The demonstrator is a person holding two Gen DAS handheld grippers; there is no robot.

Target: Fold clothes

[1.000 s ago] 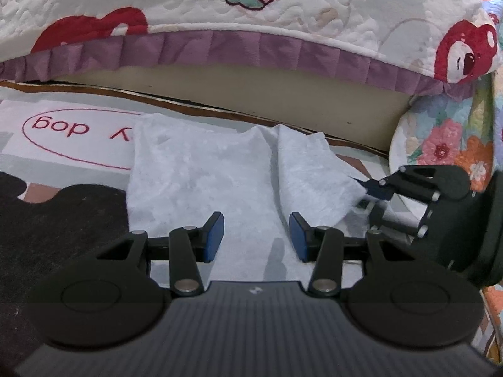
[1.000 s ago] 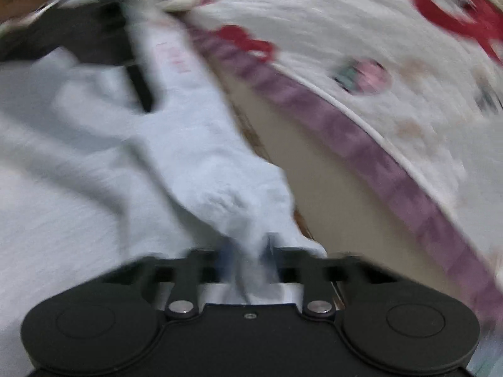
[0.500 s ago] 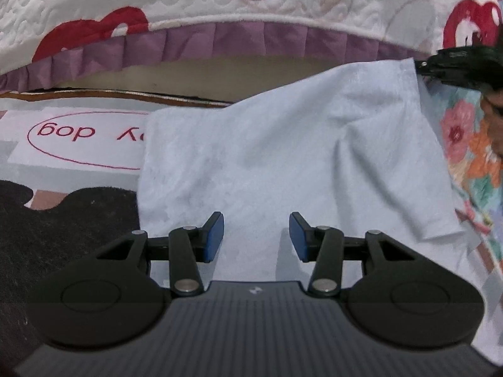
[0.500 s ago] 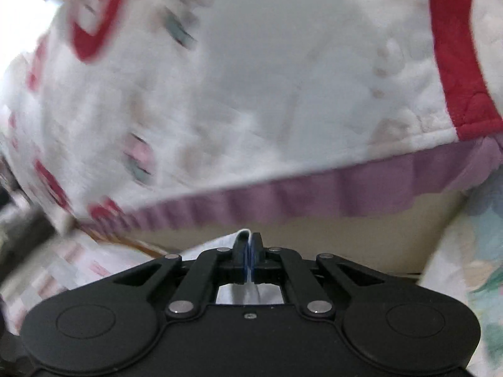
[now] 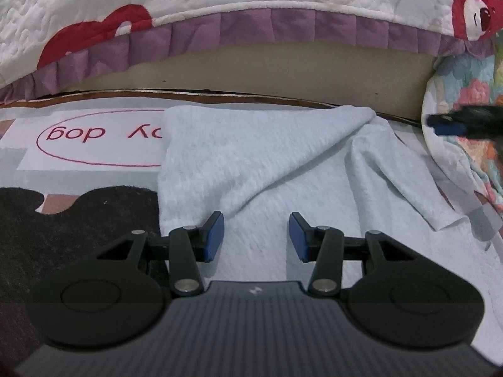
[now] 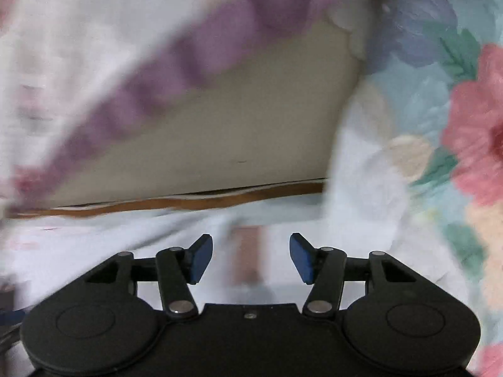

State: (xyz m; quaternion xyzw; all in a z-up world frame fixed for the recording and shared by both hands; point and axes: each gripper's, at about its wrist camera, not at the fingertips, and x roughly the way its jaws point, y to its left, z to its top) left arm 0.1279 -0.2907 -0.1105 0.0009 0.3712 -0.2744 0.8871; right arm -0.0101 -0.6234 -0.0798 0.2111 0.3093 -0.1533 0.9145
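Observation:
A pale blue garment (image 5: 267, 172) lies on the printed floor mat (image 5: 94, 138), with one flap folded diagonally across it toward the far right corner. My left gripper (image 5: 256, 235) is open and empty, low over the garment's near part. My right gripper (image 6: 248, 256) is open and empty; its view is blurred, with pale blue cloth (image 6: 94, 235) at lower left. Its blue fingertips (image 5: 446, 124) show at the far right of the left wrist view, off the garment.
A bed with a strawberry-print quilt and purple frill (image 5: 283, 25) runs along the far side. A floral cushion (image 5: 465, 110) sits at the right, also in the right wrist view (image 6: 456, 94). A black patch of the mat (image 5: 63, 220) is at the left.
My right gripper, which held the garment's corner lifted, has opened and let it go. The flap now lies folded flat. The right gripper has pulled away to the right. The left gripper stayed put.

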